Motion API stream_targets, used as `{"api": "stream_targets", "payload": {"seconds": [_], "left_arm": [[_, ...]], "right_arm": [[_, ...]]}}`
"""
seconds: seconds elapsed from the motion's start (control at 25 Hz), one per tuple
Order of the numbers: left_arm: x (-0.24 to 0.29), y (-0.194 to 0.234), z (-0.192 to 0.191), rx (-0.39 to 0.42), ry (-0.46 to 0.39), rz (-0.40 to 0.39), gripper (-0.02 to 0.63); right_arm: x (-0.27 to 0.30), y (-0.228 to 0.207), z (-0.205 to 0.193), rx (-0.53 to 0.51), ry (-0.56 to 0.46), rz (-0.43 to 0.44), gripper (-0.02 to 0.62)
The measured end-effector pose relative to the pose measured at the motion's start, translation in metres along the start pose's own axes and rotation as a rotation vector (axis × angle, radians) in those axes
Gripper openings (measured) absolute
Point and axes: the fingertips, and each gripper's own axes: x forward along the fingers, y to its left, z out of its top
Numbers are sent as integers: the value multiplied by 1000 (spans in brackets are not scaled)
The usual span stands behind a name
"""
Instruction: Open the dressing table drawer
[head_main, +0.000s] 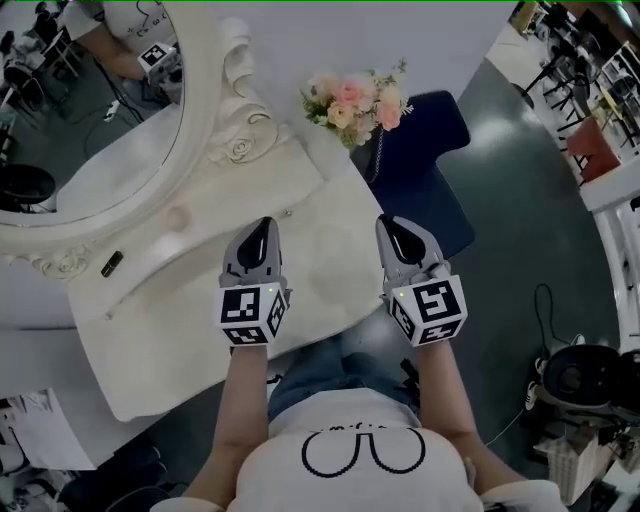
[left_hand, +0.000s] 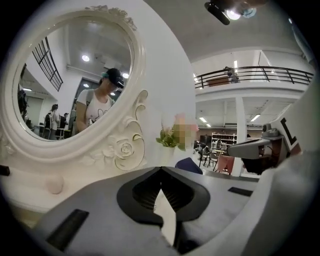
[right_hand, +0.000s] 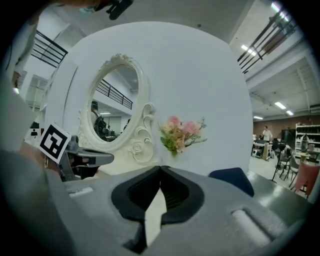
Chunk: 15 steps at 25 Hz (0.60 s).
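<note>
Grey fingers (left_hand: 100, 205) of left gripper (head_main: 264, 225) and right gripper (head_main: 388, 222) meet, empty, by dressing table (head_main: 170, 335).

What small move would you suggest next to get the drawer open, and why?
Probably open the jaws of the left gripper and steer it toward the knob: its jaws are shut and empty, and the knob sits ahead to its left, untouched.

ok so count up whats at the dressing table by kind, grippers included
grey two-jaw grippers: 2 (left gripper, right gripper, jaws together on both)
white dressing table: 1
oval mirror in a carved white frame: 1
bunch of pink and cream flowers: 1
dark blue padded seat: 1
small black object on the tabletop: 1
total: 7
</note>
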Motion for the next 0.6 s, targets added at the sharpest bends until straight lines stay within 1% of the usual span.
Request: {"api": "stream_targets", "payload": {"seconds": [0.12,0.16,0.2,0.28,0.32,0.36,0.48,0.6], "left_arm": [[3,4,-10,-27,19,26,1],[4,4,-15,-35,33,32,14],[7,4,-21,-44,53,36,47],[12,3,-33,-55,94,51,153],[15,2,-38,-58,109,66,191],[18,2,-43,-57,120,85,212],[24,4,-53,-48,132,161,215],[29,6,-67,-61,157,240,215]], "right_arm": [[11,-1,-1,-6,7,34,0],[14,0,-3,-9,11,48,0],[16,-1,-6,-11,16,62,0],[20,-4,-12,-13,28,90,0],[21,-7,-14,-13,33,103,0],[24,-11,-17,-11,39,117,0],[35,-23,-27,-11,62,162,0],[48,-33,-36,-10,93,209,0]]}}
